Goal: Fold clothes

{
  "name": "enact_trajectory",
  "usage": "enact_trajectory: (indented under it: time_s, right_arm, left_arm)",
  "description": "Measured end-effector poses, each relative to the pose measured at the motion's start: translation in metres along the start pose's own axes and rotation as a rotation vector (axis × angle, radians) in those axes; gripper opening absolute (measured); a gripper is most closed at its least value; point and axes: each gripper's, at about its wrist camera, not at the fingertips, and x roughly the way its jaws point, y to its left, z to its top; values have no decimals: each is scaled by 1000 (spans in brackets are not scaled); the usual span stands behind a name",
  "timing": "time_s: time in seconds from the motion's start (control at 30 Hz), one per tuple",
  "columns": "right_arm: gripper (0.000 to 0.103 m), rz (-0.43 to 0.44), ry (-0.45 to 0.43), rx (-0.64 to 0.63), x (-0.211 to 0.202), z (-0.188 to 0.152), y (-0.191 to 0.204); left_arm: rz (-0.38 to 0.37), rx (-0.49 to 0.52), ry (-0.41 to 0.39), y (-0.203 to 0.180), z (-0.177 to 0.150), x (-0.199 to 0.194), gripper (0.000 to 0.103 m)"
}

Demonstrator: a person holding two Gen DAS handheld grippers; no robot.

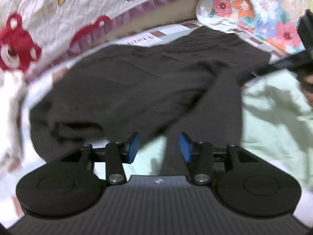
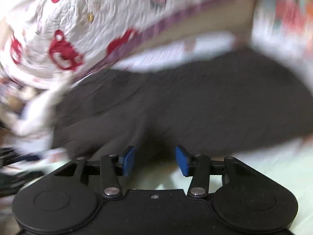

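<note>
Nearest the left wrist camera, the left gripper [image 1: 159, 146] has its blue pads [image 1: 133, 146] spread apart with nothing between them, hovering just above the pale green bed sheet [image 1: 273, 117] at the near edge of the dark brown knitted sweater [image 1: 137, 82]. A sleeve [image 1: 207, 115] of that sweater runs down toward the gap between the fingers, which suggests the left gripper is lined up to take it for a fold, though it has not closed. In the right wrist view, heavily blurred, the right gripper [image 2: 155, 161] likewise stands wide, empty, low over the sheet with the sweater's edge bunched just ahead of its fingers. The sweater lies spread across the middle of the bed, partly rumpled on its left side, so folding looks barely begun. Beyond it a white quilt with red bears [image 1: 49, 19] is heaped along the far side, and a floral quilt [image 1: 264, 5] sits at the far right.
</note>
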Motion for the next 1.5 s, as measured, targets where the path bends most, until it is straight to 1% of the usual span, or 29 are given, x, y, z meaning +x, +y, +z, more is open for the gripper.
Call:
enact_trajectory:
  time_s: [0.03, 0.07, 0.13, 0.2, 0.3, 0.33, 0.43, 0.47, 0.53, 0.57, 0.67, 0.7, 0.73, 0.83, 0.87, 0.9, 0.93, 0.97, 1.03, 1.1, 1.13, 1.17, 1.23, 1.33, 1.4, 1.43, 1.47, 1.5]
  right_arm:
    - [58, 77, 54, 71, 4, -7, -4]
    - [59, 135, 95, 123, 7, -18, -5]
    - [62, 171, 122, 147, 14, -36, 1]
    - [62, 207, 148, 171, 21, -53, 8]
    - [65, 188, 123, 98, 27, -58, 23]
    - [68, 178, 118, 77, 31, -57, 26]
    - [68, 147, 99, -2, 39, -52, 39]
    - [56, 139, 89, -39, 40, -50, 44]
    - [10, 171, 28, -139, 26, -48, 54]
    - [10, 186, -3, -189, 20, -47, 58]
    - [10, 221, -106, -240, -15, -27, 63]
    - [10, 217, -133, -250, -28, -16, 63]
    - [9, 190, -164, -281, -41, -5, 64]
    - [10, -45, -239, -479, -60, 28, 65]
    - [10, -145, -238, -536, -56, 40, 63]
    - [11, -232, -219, -541, -47, 51, 53]
    - [19, -320, -200, -546, -39, 63, 42]
    - [30, -406, -181, -549, -30, 74, 32]
    - [35, -479, -170, -460, -26, 82, 7]
    - [35, -550, -160, -371, -22, 89, -18]
    - [39, -510, -161, -353, -26, 87, -24]
    - [45, -460, -160, -337, -31, 84, -29]
    - [53, -375, -154, -326, -39, 72, -39]
    - [54, -318, -110, -368, -43, 49, -44]
    - [56, -296, -65, -403, -47, 30, -45]
    - [59, -286, -41, -427, -48, 22, -46]
    - [63, -278, -19, -454, -51, 13, -46]
    - [64, -275, -2, -487, -51, 7, -45]
  left_arm:
    - [6, 11, 4, 0, 1, 3, 44]
    - [12, 21, 8, 1, 3, 7, 44]
    - [24, 43, 16, 1, 5, 14, 44]
    - [14, 18, 34, 2, 5, 21, 44]
    - [4, -17, 44, 1, 3, 29, 45]
    - [8, -16, 46, 0, 2, 31, 45]
    - [18, -14, 53, -1, 3, 35, 45]
    - [19, -13, 52, -1, 3, 35, 45]
    - [29, -10, 55, -2, 4, 36, 46]
    - [35, -9, 57, -2, 4, 37, 46]
    - [50, -10, 55, 0, 5, 37, 46]
    - [53, -11, 51, 1, 5, 37, 46]
    - [55, -10, 46, 2, 6, 36, 47]
    - [67, 9, 31, 3, 7, 38, 49]
    - [77, 29, 25, 2, 6, 40, 49]
    - [95, 46, 15, 2, 3, 42, 49]
    - [119, 49, 7, 2, -1, 45, 50]
    - [134, 47, 14, 2, -7, 49, 50]
    - [124, 44, 35, 1, -16, 55, 50]
    - [122, 65, 35, -2, -22, 56, 50]
    - [127, 85, 30, -5, -23, 57, 50]
    - [141, 114, 19, -8, -22, 57, 50]
    - [179, 170, -6, -11, -17, 59, 50]
    - [228, 189, -45, -6, -3, 66, 52]
    - [222, 187, -75, 0, 8, 70, 55]
    - [210, 191, -85, 3, 13, 73, 58]
    - [188, 209, -74, 3, 16, 78, 68]
    - [162, 235, -50, 2, 18, 86, 75]
